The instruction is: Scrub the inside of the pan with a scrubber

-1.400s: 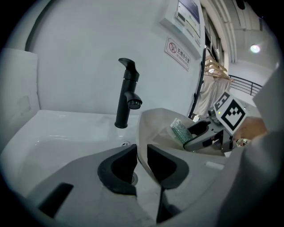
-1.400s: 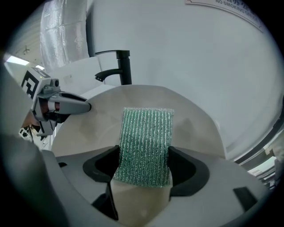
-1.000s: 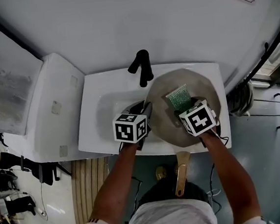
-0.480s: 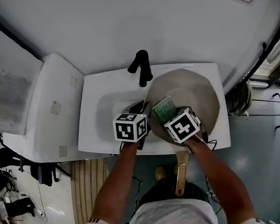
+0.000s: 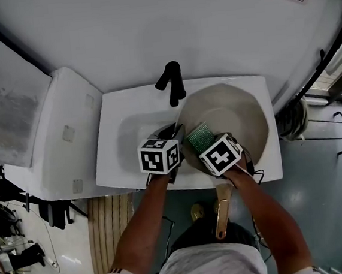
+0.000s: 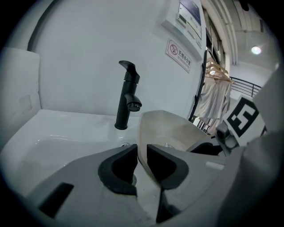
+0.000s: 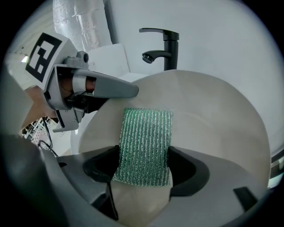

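A person stands at a white sink (image 5: pixel 128 128) and holds a gripper in each hand. The pan (image 5: pixel 235 112) is in the right side of the sink, just beside the black tap (image 5: pixel 174 84). The pan is tipped up, so its pale inside shows. Its handle (image 5: pixel 221 213) sticks out over the front edge of the sink, toward the person.

The left gripper (image 6: pixel 141 156) has its two fingers closed on the thin rim of the pan, one finger on each side of it. The right gripper (image 7: pixel 143 167) has its fingers squeezed on a green scrubber (image 7: pixel 145 139). The scrubber lies flat against the inside of the pan, on the side near the left gripper.
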The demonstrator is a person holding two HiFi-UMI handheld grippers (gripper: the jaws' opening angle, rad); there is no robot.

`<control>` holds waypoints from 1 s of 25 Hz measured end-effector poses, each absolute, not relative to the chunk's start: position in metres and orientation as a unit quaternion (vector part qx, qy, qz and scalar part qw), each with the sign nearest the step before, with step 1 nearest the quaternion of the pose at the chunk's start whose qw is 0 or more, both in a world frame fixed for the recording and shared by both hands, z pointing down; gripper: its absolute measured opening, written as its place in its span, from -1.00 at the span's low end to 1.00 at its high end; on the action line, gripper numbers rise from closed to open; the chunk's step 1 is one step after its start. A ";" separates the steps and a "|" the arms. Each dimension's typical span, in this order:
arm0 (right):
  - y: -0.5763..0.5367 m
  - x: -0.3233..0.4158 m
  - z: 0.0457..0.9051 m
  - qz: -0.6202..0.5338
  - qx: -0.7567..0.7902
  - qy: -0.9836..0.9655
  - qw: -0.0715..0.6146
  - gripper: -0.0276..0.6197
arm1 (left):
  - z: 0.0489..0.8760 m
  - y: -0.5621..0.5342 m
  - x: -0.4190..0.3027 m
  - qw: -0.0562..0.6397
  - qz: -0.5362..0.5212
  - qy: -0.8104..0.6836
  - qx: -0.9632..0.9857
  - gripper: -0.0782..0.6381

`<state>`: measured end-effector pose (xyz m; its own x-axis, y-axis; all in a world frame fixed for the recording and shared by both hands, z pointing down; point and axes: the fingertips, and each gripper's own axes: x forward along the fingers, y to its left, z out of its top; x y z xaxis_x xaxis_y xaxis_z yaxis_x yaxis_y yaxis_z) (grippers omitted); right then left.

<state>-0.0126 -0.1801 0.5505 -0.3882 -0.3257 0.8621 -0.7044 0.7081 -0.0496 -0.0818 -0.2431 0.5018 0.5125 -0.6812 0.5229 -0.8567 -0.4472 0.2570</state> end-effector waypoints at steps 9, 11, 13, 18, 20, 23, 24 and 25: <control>-0.192 0.033 0.552 0.212 0.356 -0.783 0.465 0.15 | 0.502 -0.243 -0.082 0.250 0.173 -0.463 0.833 -0.57; -0.194 0.043 0.551 0.214 0.363 -0.778 0.466 0.15 | 0.502 -0.243 -0.082 0.250 0.174 -0.462 0.833 -0.57; -0.196 0.051 0.551 0.215 0.369 -0.775 0.466 0.15 | 0.502 -0.243 -0.083 0.249 0.175 -0.463 0.833 -0.57; -0.199 0.065 0.548 0.217 0.384 -0.768 0.465 0.15 | 0.503 -0.243 -0.083 0.249 0.179 -0.463 0.832 -0.57; -0.200 0.068 0.547 0.216 0.386 -0.767 0.464 0.15 | 0.504 -0.243 -0.084 0.248 0.180 -0.464 0.831 -0.57; -0.202 0.068 0.544 0.211 0.382 -0.771 0.463 0.15 | 0.504 -0.243 -0.083 0.248 0.182 -0.464 0.831 -0.57; -0.203 0.068 0.543 0.209 0.382 -0.772 0.464 0.15 | 0.504 -0.243 -0.083 0.248 0.182 -0.464 0.831 -0.57; -0.203 0.068 0.543 0.207 0.382 -0.772 0.464 0.15 | 0.504 -0.243 -0.082 0.247 0.182 -0.464 0.831 -0.57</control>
<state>0.0681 -0.2033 0.5425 -0.2775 -0.3987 0.8741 -0.7819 0.6224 0.0356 -0.0824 -0.2434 0.5036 0.5026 -0.6814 0.5320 -0.8615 -0.4463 0.2422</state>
